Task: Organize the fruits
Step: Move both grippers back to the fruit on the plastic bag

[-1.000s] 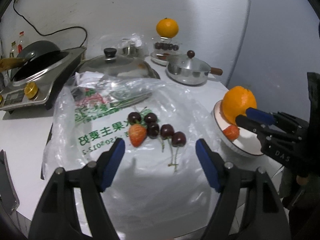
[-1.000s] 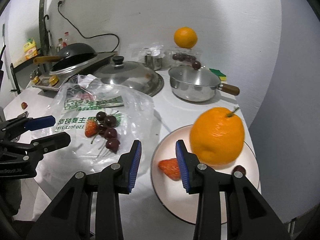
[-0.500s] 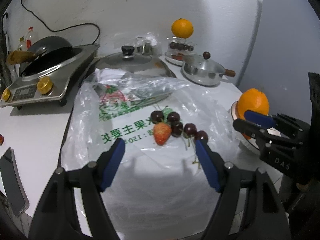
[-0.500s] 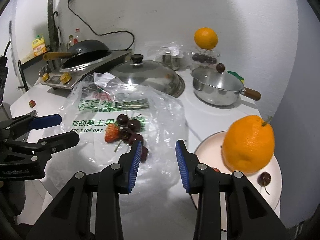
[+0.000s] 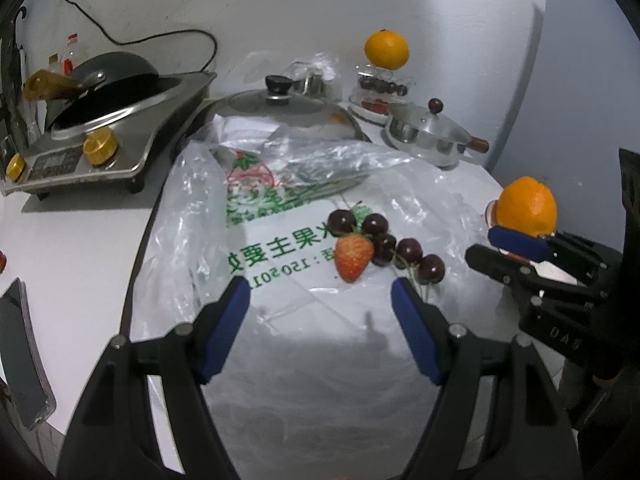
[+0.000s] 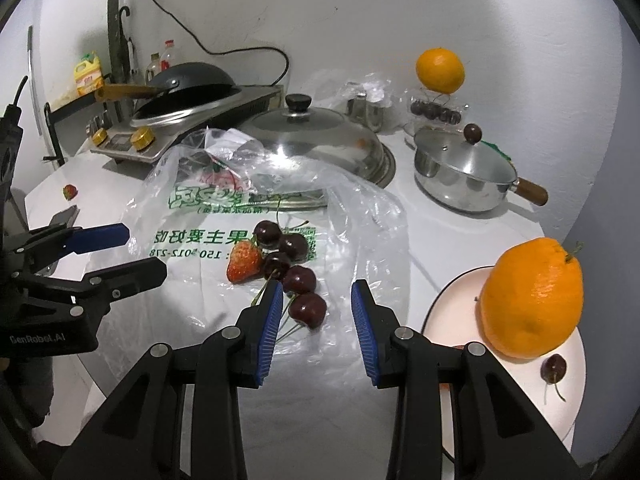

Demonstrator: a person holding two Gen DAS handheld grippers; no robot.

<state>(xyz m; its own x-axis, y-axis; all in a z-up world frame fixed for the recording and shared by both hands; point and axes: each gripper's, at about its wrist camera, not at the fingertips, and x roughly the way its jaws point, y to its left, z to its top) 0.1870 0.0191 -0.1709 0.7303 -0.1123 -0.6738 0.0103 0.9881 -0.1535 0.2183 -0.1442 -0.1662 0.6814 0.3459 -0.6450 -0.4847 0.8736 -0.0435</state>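
Note:
A strawberry (image 5: pixel 353 257) and several dark cherries (image 5: pixel 400 246) lie on a flat clear plastic bag (image 5: pixel 280 280) printed in green. My left gripper (image 5: pixel 320 286) hovers just short of them, open and empty. My right gripper (image 6: pixel 317 292) is open with a narrow gap, and the nearest cherry (image 6: pixel 308 310) shows between its fingers with neither pad touching it. To its right a white plate (image 6: pixel 452 312) holds a big orange (image 6: pixel 532 300) and one cherry (image 6: pixel 554 368). In the left wrist view the right gripper (image 5: pixel 492 248) reaches in from the right below the orange (image 5: pixel 528 206).
Behind the bag are a large pot lid (image 6: pixel 316 140), a steel saucepan (image 6: pixel 460 172) and a wok on a cooker (image 6: pixel 180 92). A second orange (image 6: pixel 440 70) tops a clear box of cherries by the wall. A stray strawberry (image 6: pixel 70 191) and a phone (image 5: pixel 20 352) lie at left.
My right gripper has moved left from over the plate to over the cherries on the bag. The left gripper has shifted left, so the fruit sits further right in its view. Both openings look unchanged.

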